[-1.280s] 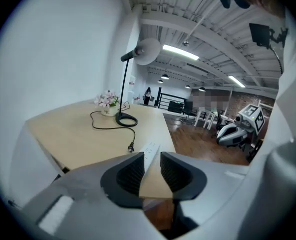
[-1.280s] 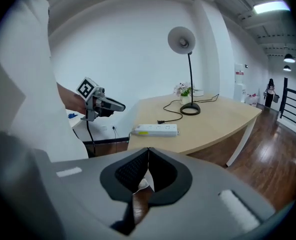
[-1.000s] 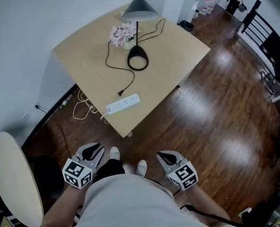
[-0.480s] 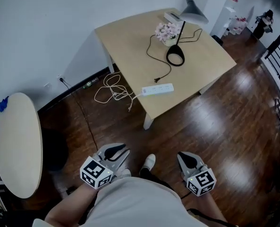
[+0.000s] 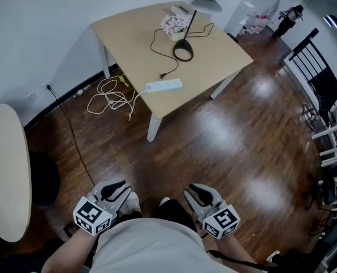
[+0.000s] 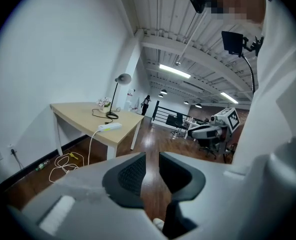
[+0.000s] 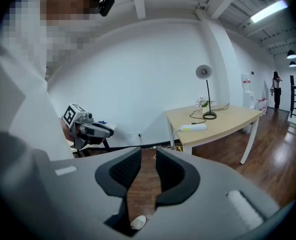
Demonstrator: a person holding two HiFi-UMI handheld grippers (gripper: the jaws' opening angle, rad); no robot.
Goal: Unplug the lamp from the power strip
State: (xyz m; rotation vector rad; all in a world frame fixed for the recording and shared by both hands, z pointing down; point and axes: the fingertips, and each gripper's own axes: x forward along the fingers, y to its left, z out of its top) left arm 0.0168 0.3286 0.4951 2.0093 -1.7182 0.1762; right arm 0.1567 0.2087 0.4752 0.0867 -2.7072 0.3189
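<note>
The black desk lamp [image 5: 191, 24] stands at the far side of the wooden table [image 5: 213, 50], with its round base [image 5: 183, 53] beside a pot of pink flowers [image 5: 173, 24]. Its black cord ends in a plug [image 5: 163, 75] that lies on the tabletop just behind the white power strip [image 5: 164, 85], apart from it. My left gripper [image 5: 114, 189] and right gripper [image 5: 198, 193] hang low by my body, far from the table. Both are shut to a narrow slit with nothing between the jaws. The strip [image 6: 110, 126] [image 7: 192, 127] shows small in both gripper views.
The strip's white cable drops off the table edge into a loose coil [image 5: 108, 98] on the dark wood floor. A round pale table [image 5: 3, 169] stands at my left. Black chairs [image 5: 319, 84] line the right side, and a person [image 5: 290, 16] stands far back.
The table sits farther from me and more toward the top centre of the view. Both grippers stay low by my body, unchanged.
</note>
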